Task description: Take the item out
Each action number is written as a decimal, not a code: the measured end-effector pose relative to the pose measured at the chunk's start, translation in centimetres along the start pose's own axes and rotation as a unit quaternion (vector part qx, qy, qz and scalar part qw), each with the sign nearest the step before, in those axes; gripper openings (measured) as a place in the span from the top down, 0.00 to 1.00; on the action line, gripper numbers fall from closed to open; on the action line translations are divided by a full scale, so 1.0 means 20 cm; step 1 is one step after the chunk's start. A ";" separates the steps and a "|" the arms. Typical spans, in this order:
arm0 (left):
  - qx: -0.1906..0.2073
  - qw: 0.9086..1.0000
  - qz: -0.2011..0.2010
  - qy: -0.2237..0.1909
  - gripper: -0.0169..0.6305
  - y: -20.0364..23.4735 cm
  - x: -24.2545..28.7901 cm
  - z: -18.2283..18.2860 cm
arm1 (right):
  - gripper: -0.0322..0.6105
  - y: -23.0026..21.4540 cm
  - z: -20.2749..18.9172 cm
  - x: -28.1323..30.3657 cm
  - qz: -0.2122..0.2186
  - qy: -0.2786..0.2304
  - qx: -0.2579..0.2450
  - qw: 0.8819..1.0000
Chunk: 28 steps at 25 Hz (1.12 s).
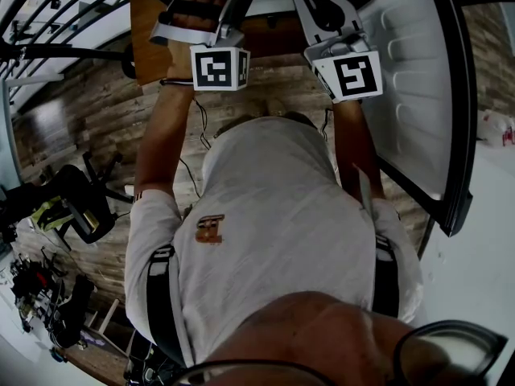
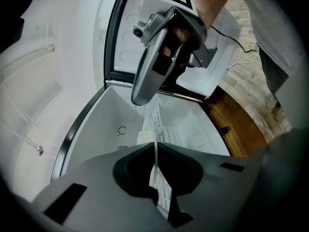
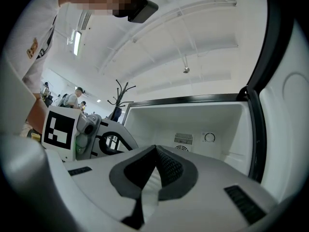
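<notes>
Left gripper [image 2: 155, 146] has its claw pressed together on a thin white gridded item [image 2: 156, 124]. I see the item edge-on, and it reaches from the jaws toward 12 o'clock, at the mouth of the white freezer compartment [image 2: 96, 129]. Right gripper [image 3: 154, 149] is held before the same compartment, with its claw closed tip to tip and nothing in it. In the left gripper view it hangs at 12 o'clock. In the head view the open door [image 1: 418, 79] stands at 3 o'clock, white and ribbed.
</notes>
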<state>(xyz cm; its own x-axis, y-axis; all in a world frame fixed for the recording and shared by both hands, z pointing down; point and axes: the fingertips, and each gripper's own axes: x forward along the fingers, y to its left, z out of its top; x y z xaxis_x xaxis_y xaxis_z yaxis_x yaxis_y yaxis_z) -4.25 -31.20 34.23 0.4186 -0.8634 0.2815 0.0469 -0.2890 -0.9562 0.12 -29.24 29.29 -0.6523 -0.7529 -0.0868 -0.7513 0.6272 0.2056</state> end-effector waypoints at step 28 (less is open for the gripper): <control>0.005 1.000 0.003 -0.009 0.93 0.00 -0.04 0.05 | 0.90 0.03 0.00 -0.04 0.001 0.003 0.000 1.000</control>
<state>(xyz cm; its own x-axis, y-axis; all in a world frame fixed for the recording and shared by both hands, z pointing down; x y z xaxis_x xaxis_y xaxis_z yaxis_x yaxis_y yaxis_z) -3.64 -30.05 33.94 0.4359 -0.8570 0.2748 0.0538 -0.2800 -0.9585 0.19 -28.24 29.56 -0.6538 -0.7523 -0.0811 -0.7495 0.6292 0.2057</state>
